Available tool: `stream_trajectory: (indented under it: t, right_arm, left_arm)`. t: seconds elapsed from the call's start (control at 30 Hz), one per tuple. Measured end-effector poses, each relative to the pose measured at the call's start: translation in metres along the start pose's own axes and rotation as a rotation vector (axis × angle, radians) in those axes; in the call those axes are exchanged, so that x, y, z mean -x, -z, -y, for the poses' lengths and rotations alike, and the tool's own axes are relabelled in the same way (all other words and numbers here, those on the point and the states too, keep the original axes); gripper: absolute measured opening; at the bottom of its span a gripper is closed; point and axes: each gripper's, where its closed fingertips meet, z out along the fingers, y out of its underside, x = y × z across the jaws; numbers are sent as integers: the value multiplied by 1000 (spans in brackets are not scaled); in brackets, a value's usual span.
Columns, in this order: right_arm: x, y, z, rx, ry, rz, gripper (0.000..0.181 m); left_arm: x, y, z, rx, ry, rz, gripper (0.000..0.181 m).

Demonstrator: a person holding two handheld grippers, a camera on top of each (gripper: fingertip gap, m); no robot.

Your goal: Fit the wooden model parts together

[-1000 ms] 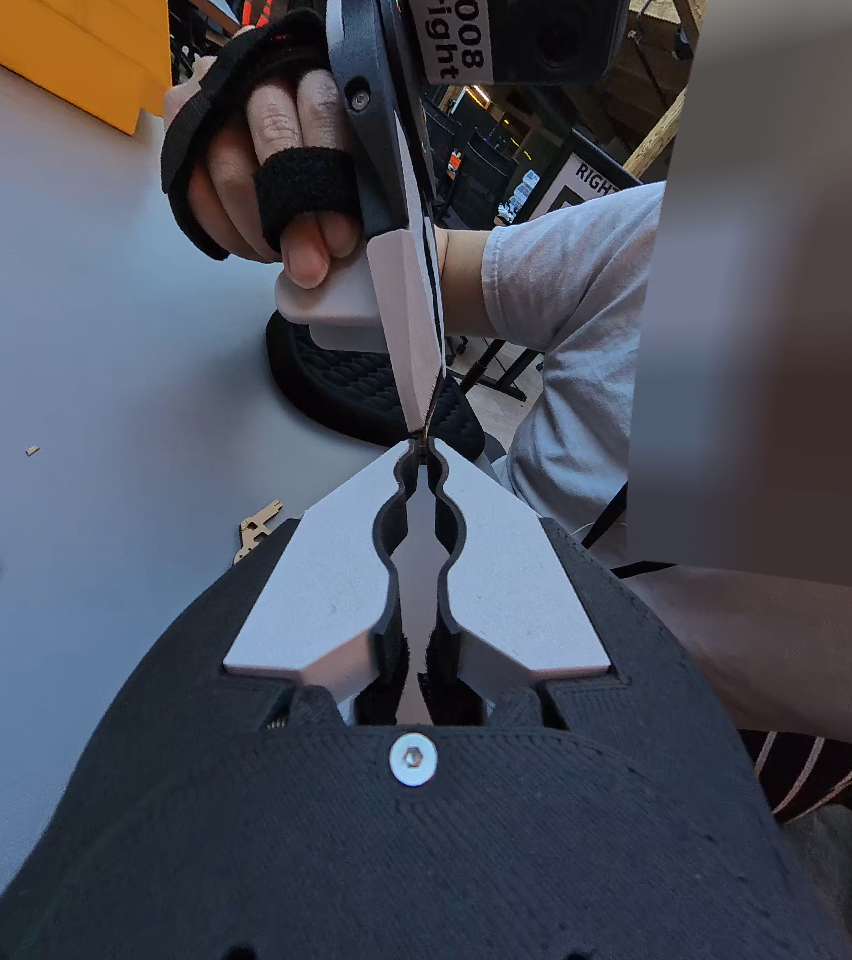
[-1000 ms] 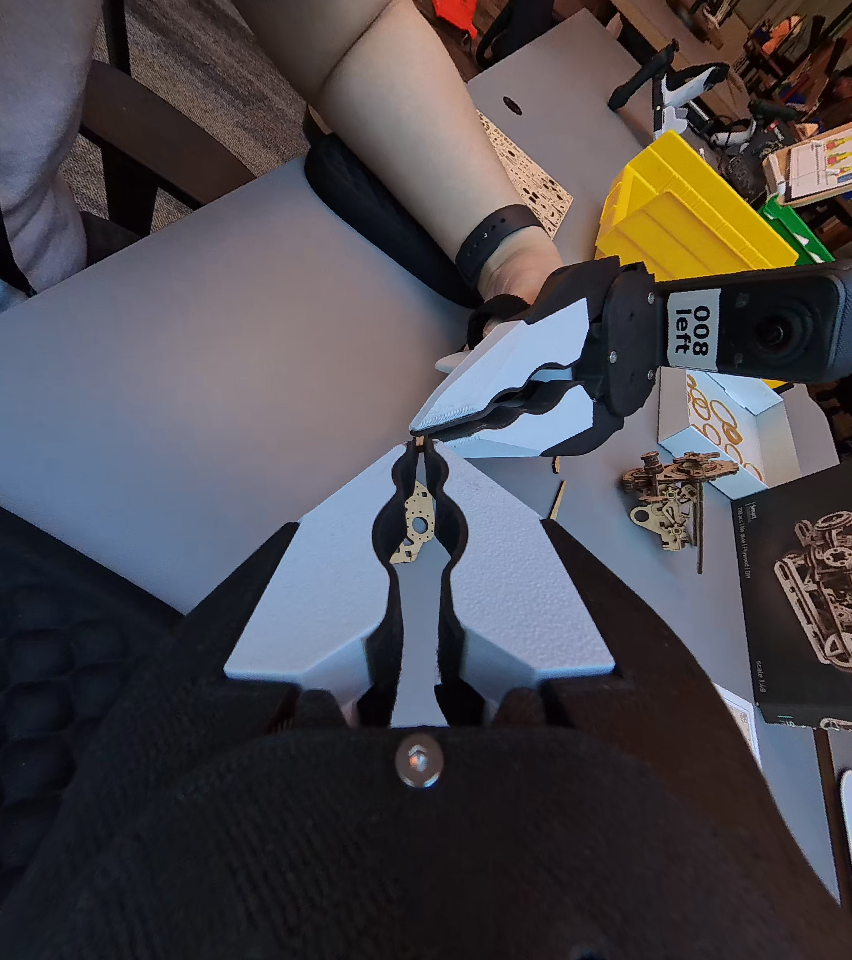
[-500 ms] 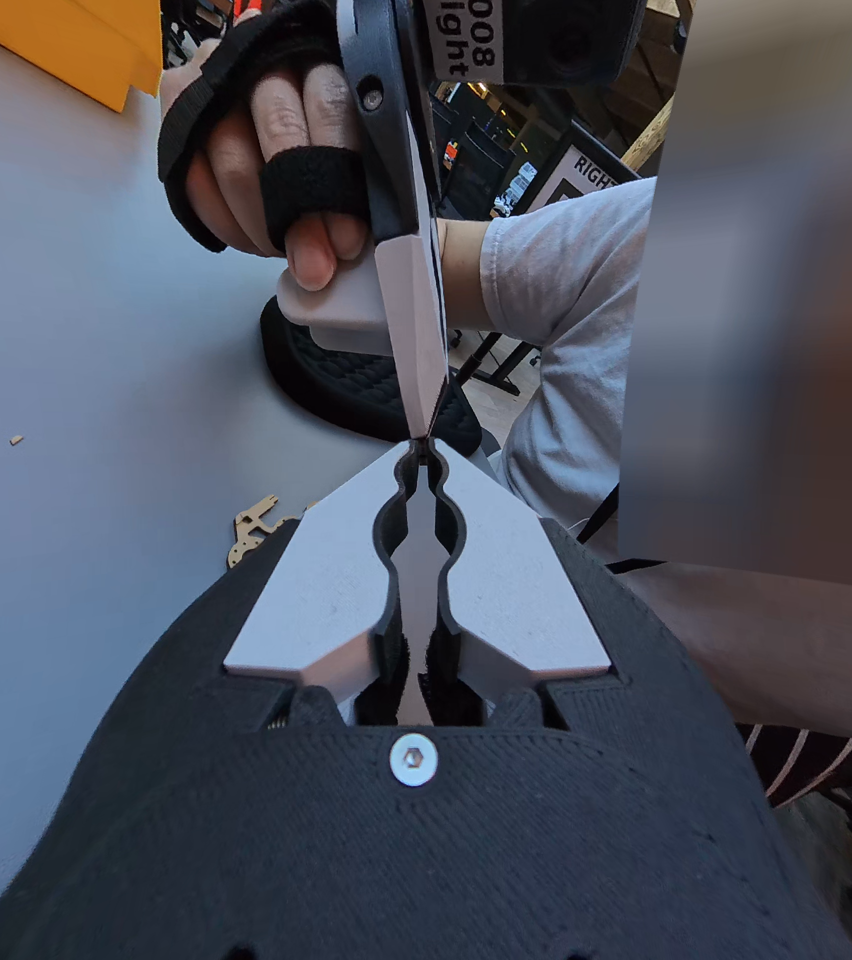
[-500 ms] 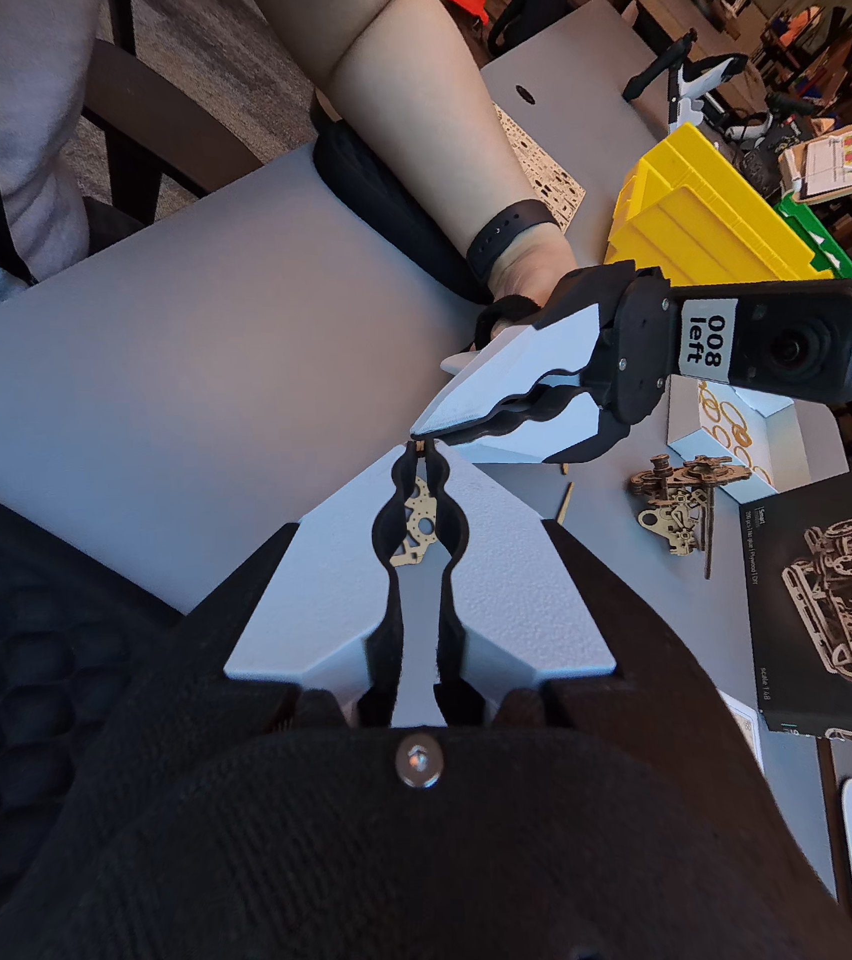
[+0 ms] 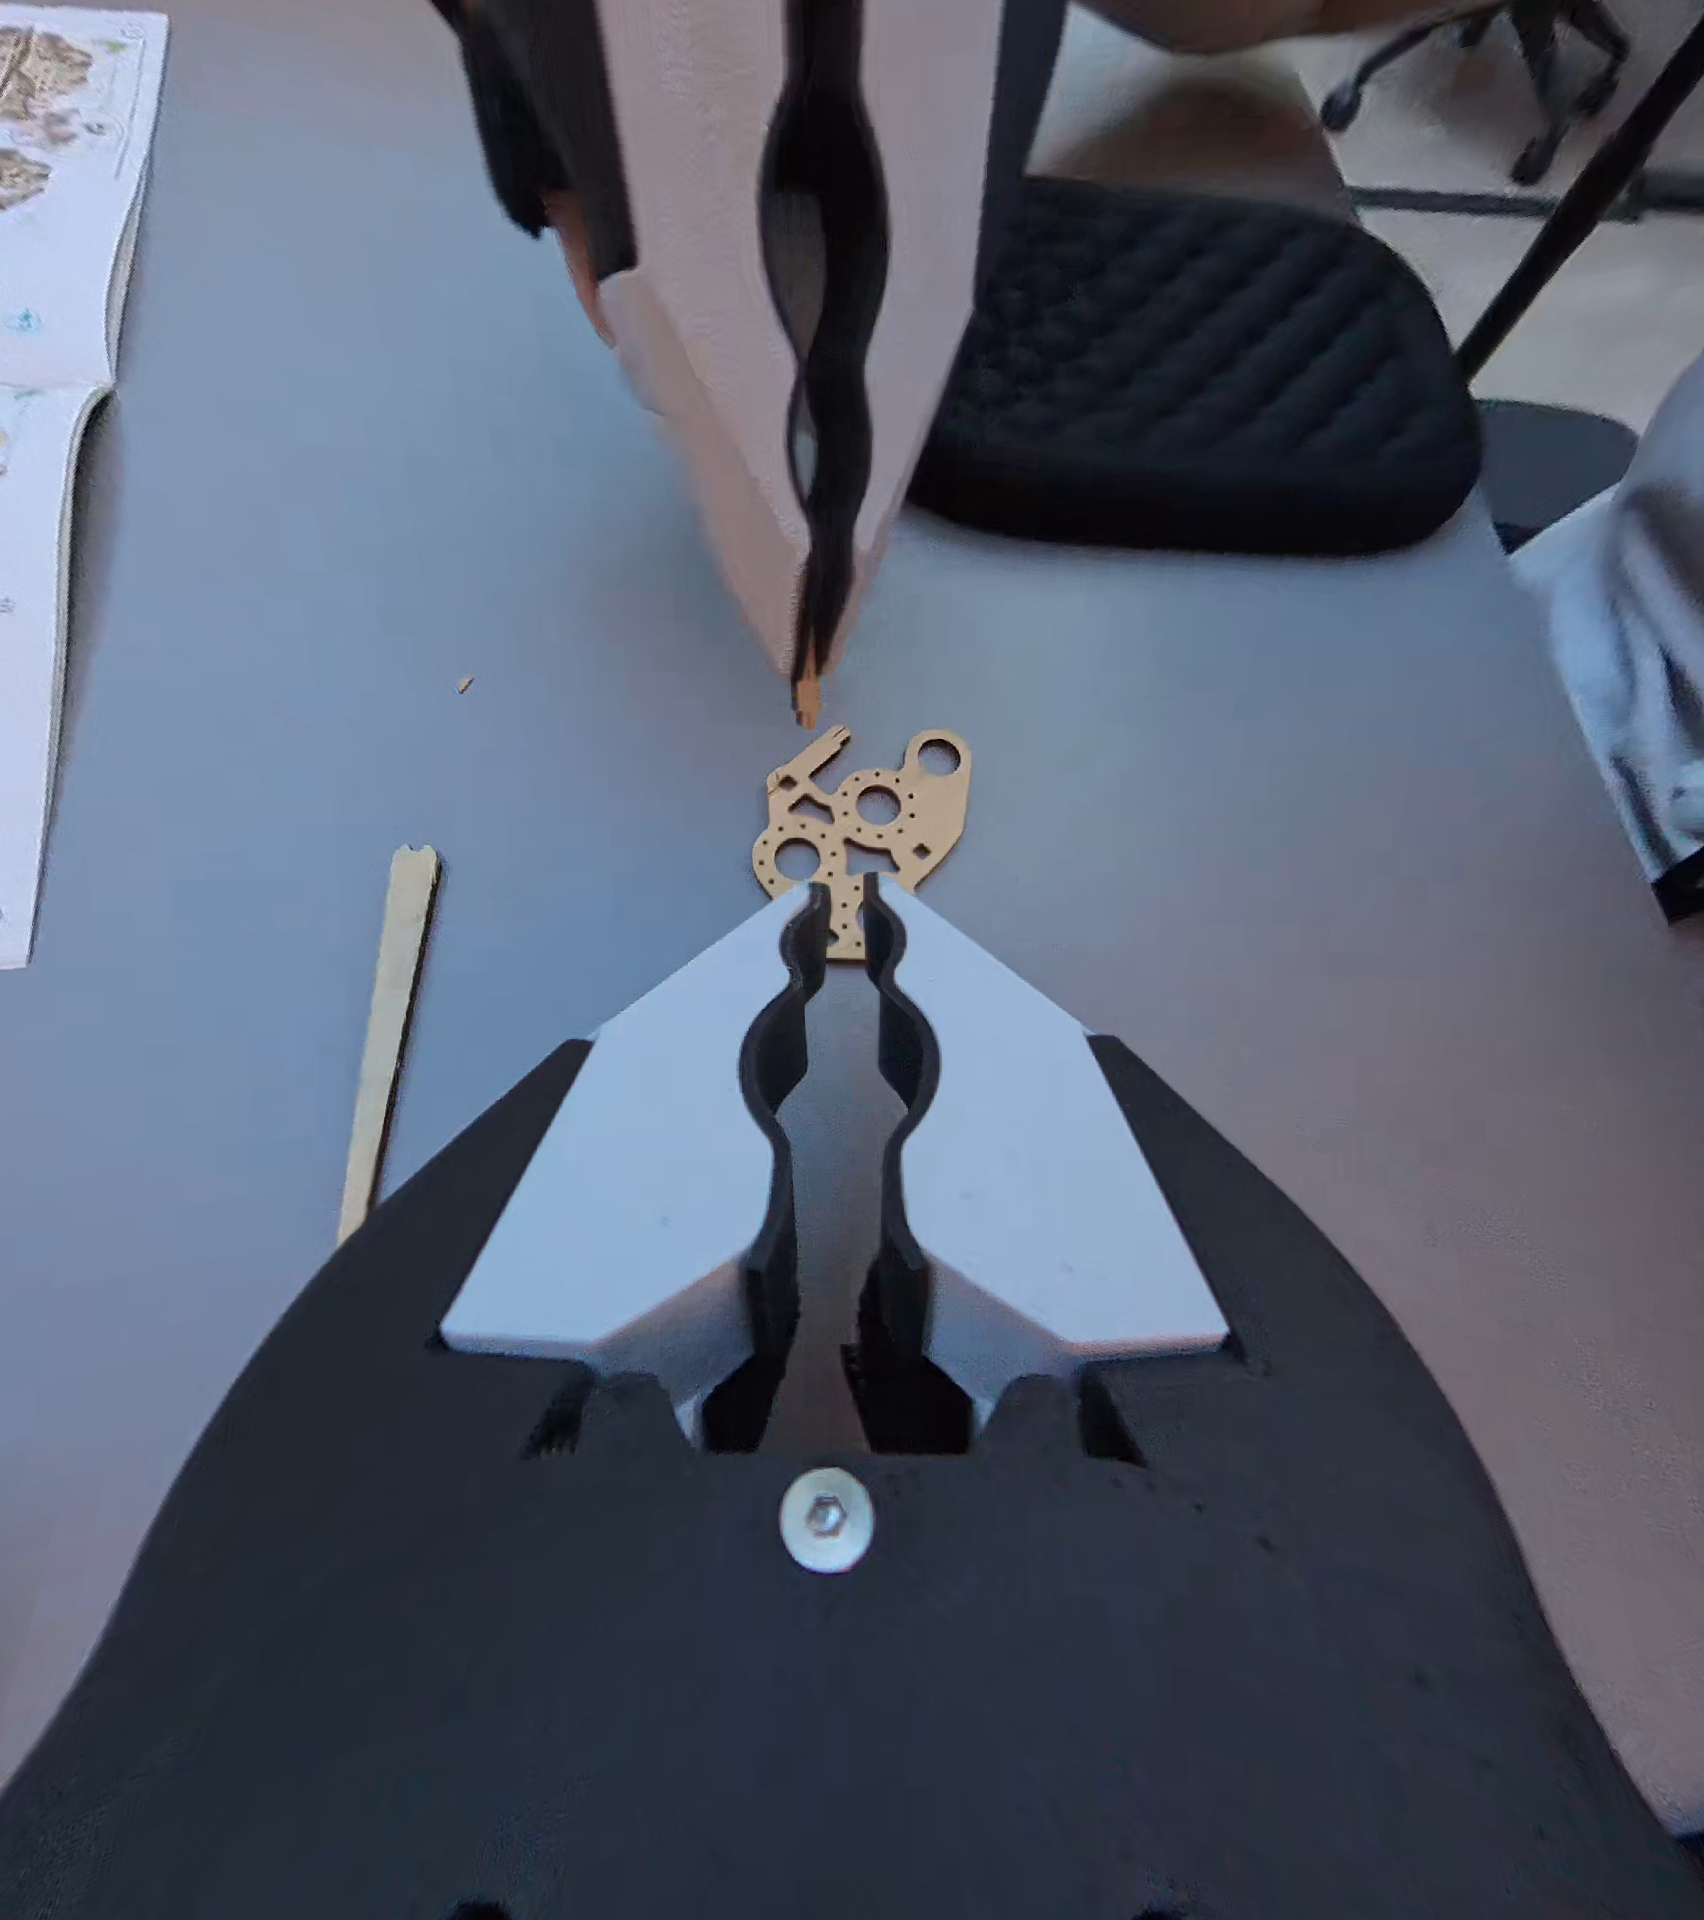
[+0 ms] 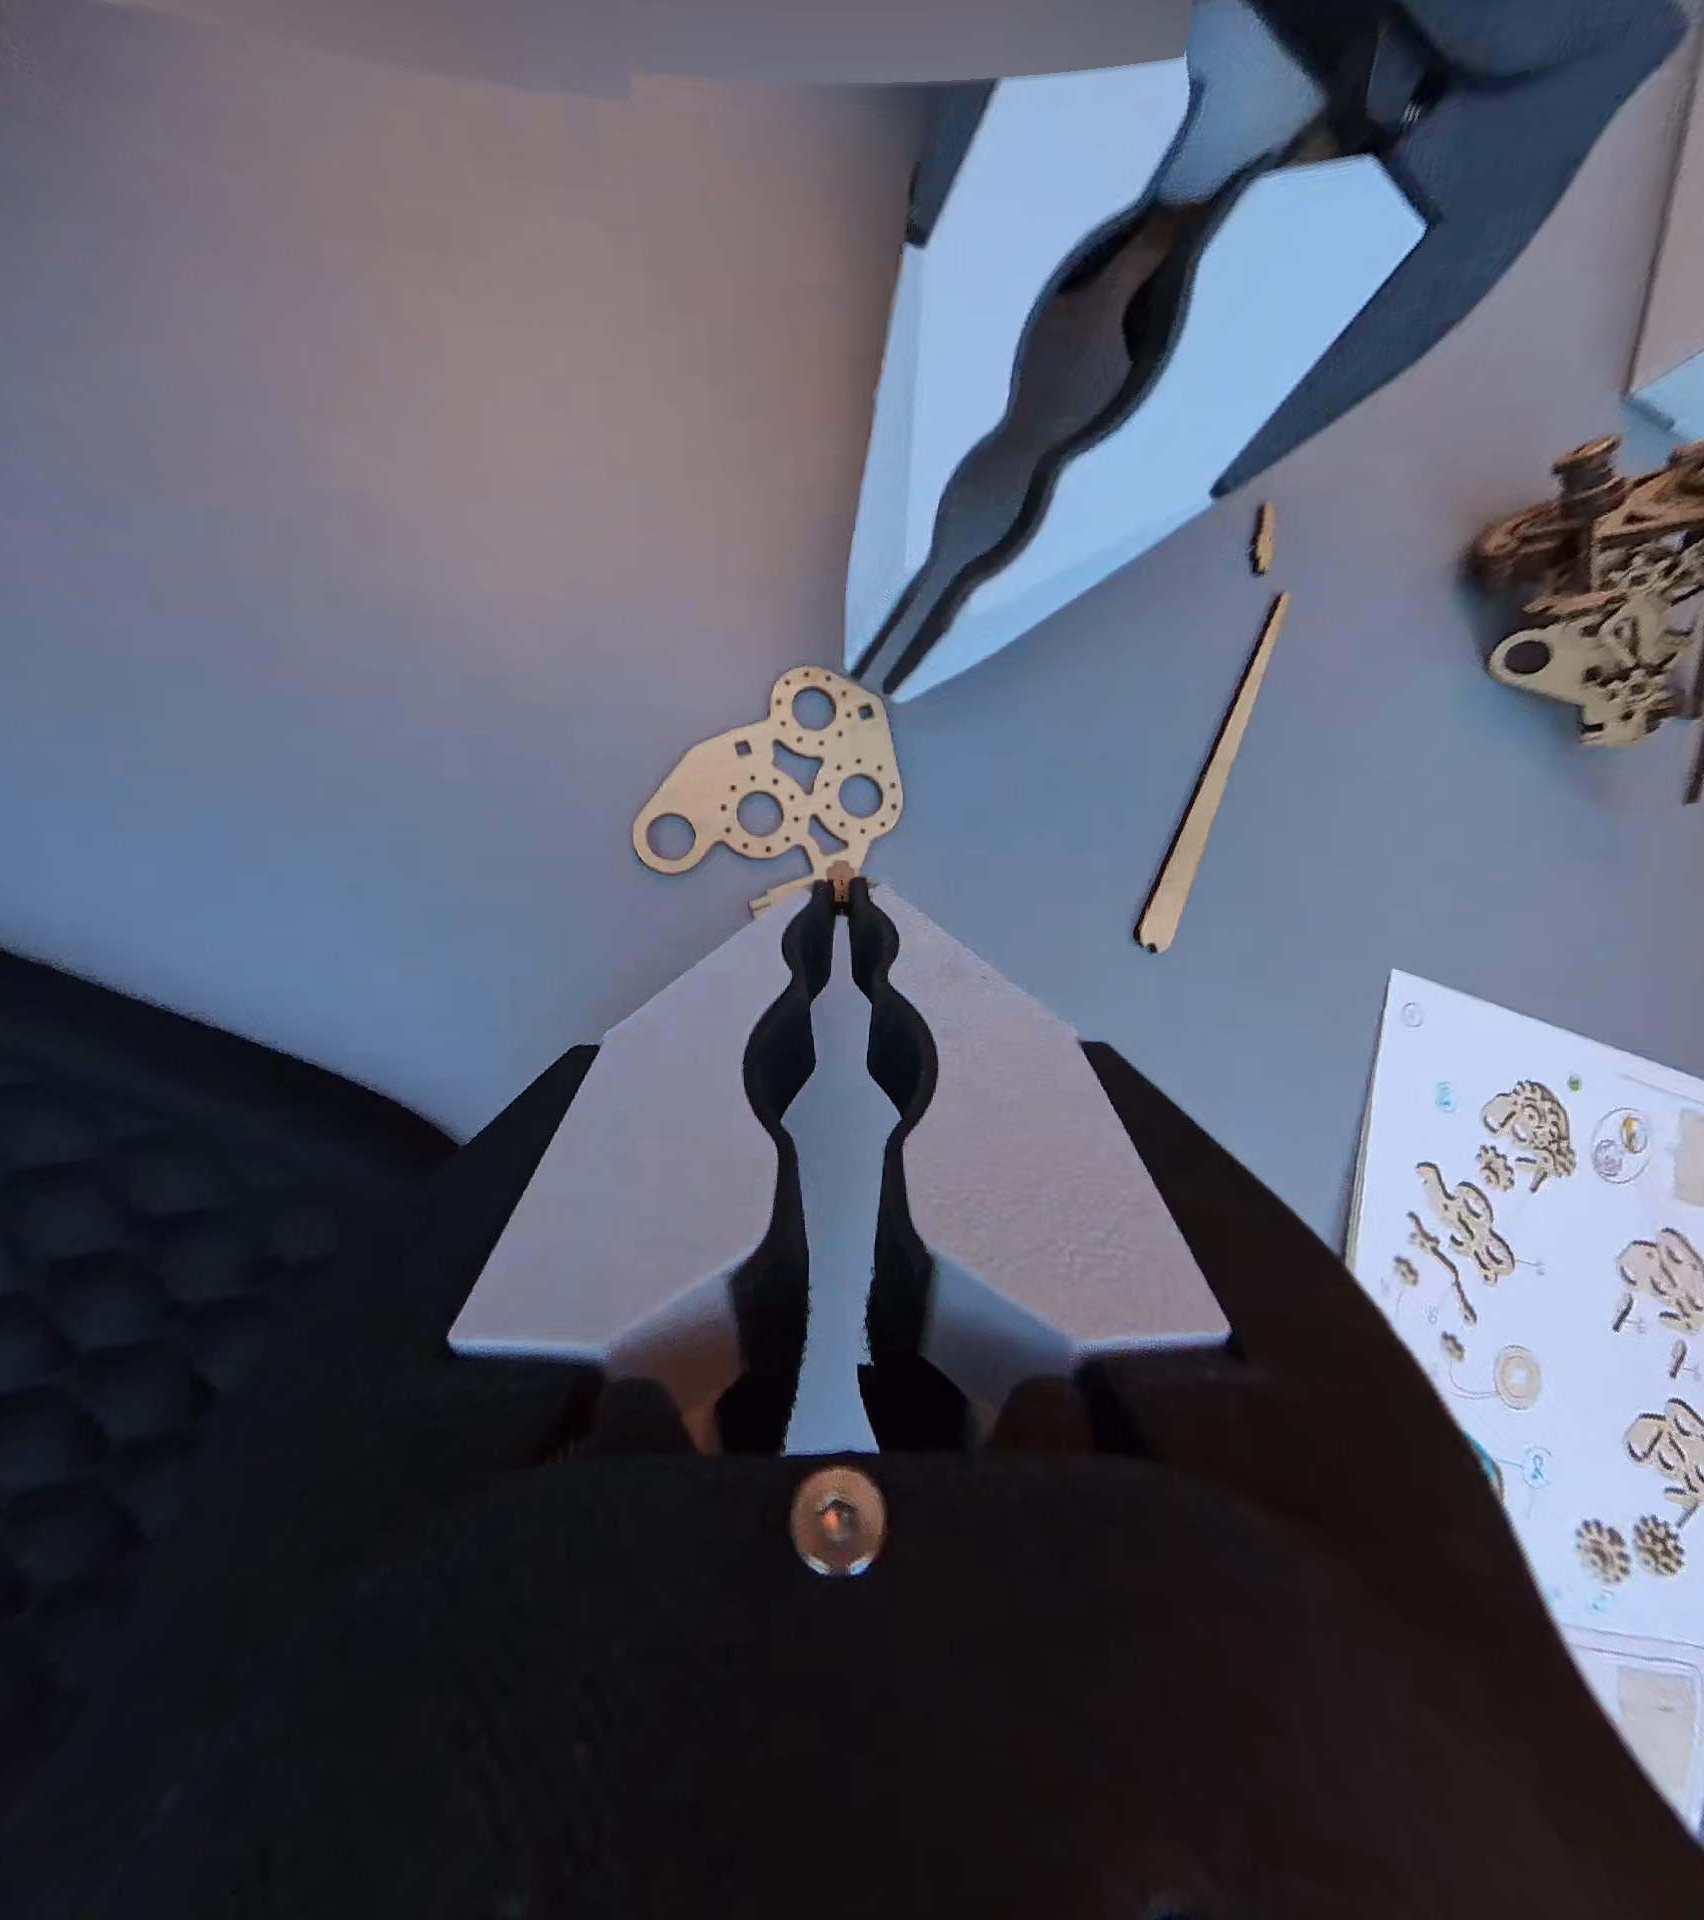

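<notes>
Right hand-held gripper (image 6: 840,886) nearly closed, pinching tiny wooden peg (image 6: 839,871), just beside perforated wooden plate (image 6: 775,795) lying flat on worktop (image 6: 308,468); left hand-held gripper (image 5: 840,902) slightly open, empty, tips over plate's opposite end.

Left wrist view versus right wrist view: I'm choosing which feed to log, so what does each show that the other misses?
Only left: a person's grey sleeve. Only right: the part-built wooden model. Both: the perforated wooden plate lying on the grey table, the wooden stick, the instruction booklet, the left gripper, and the right gripper pinching a small wooden peg.
</notes>
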Motion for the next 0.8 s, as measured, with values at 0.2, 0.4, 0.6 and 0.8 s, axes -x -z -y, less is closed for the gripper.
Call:
stream_trajectory:
  t: [0.2, 0.4, 0.6, 0.8]
  right_arm:
    - [0, -5, -4, 144, 41, 78, 2]
    - [1, -12, -4, 221, 148, 104, 2]
    - [0, -15, -9, 291, 205, 121, 2]
    - [1, -16, -9, 321, 240, 155, 2]
  left_arm:
    - [-4, -18, -11, 82, -150, 43, 0]
    - [-5, -19, -11, 62, -180, 29, 0]
    - [-5, -18, -11, 39, -144, -12, 0]
    - [-5, -18, -11, 40, -137, -18, 0]
